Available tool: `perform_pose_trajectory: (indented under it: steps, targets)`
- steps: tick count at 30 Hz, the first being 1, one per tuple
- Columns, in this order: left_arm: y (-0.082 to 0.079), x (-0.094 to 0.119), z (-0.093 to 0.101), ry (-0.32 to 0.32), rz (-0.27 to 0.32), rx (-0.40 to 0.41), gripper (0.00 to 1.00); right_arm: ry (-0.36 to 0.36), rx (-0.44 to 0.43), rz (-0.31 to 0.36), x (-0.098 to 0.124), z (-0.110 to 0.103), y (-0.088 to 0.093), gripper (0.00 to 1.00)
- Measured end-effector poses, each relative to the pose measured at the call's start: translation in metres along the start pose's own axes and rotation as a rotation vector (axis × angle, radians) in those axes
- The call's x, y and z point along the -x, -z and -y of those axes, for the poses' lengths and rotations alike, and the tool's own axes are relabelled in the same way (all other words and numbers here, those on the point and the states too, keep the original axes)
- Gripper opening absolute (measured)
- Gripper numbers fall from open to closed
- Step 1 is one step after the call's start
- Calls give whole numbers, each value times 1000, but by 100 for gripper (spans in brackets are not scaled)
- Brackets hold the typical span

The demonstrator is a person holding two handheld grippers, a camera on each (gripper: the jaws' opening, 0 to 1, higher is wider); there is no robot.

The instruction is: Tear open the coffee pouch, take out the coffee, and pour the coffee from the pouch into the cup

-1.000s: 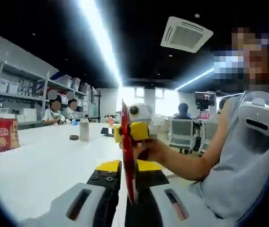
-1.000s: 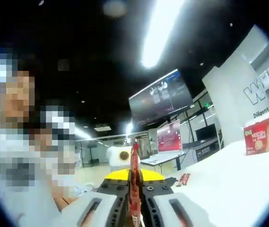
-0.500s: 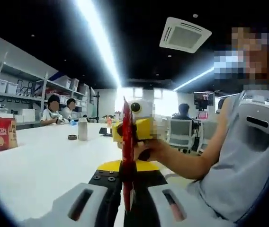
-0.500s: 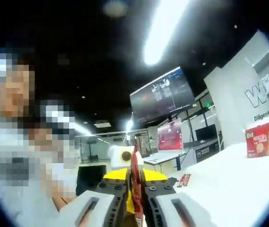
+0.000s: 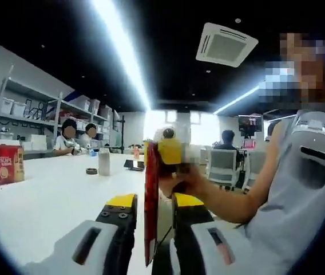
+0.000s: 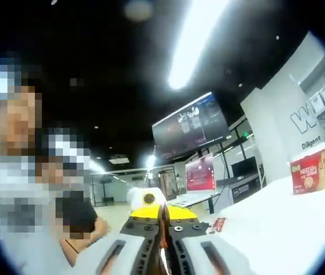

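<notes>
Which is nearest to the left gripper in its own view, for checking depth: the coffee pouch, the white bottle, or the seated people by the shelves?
1. Coffee pouch, between the left gripper jaws.
2. White bottle, mid-table, left of centre.
3. Seated people, far left by the shelves.

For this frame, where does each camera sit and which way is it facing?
Left gripper view: rides the left claw, looking across the white table towards shelving; the red coffee pouch stands edge-on between its jaws, with the right claw, the person's hand and arm beyond.
Right gripper view: rides the right claw, tilted up towards ceiling and a wall screen; pouch edge-on.
Shared: pouch, table, red Nescafe box.
</notes>
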State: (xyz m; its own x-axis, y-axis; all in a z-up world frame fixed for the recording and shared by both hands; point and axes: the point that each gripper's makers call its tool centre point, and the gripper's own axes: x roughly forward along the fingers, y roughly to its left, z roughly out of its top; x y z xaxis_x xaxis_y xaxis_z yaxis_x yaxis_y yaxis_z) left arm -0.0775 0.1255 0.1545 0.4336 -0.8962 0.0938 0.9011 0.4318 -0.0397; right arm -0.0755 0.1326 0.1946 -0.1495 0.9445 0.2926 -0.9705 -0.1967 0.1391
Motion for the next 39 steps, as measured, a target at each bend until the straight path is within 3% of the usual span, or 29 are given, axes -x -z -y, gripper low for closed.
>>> perform_pose_trajectory:
  steps: [5, 8, 9, 13, 20, 23, 24, 25, 27, 29, 33, 39]
  targets:
    - [-1, 0, 2, 27, 11, -12, 21, -27, -1, -1, -4, -7, 0, 3]
    - [3, 1, 0, 20, -5, -5, 11, -39, 1, -6, -6, -10, 2, 3]
    - [4, 1, 4, 46, -13, 38, 10, -37, 6, -7, -6, -9, 2, 3]
    - [6, 0, 3, 29, -25, 18, 10, -25, 58, -26, -4, -9, 3, 5]
    - [7, -1, 4, 37, -31, 37, 10, -28, 61, -34, -3, -10, 3, 4]
    - [9, 1, 10, 78, -35, 38, 13, -29, 42, -40, -3, -10, 4, 3]
    - [8, 3, 10, 80, -27, 39, 16, -27, 40, -43, -2, -10, 4, 3]
    - [0, 5, 8, 78, 19, 44, 18, -30, 33, -53, -2, -11, 6, 2]
    - [-10, 13, 7, 84, 58, 90, 15, -30, 27, -62, -1, -10, 8, 2]
    - [-16, 19, 4, 68, 85, 61, 11, -37, 21, -67, 0, -12, 10, 2]
    - [-23, 24, 3, 52, 103, 54, 9, -46, 16, -96, -1, -12, 20, 2]
    - [-18, 23, 4, 56, 81, 52, 8, -63, 14, -119, -3, -16, 26, 2]
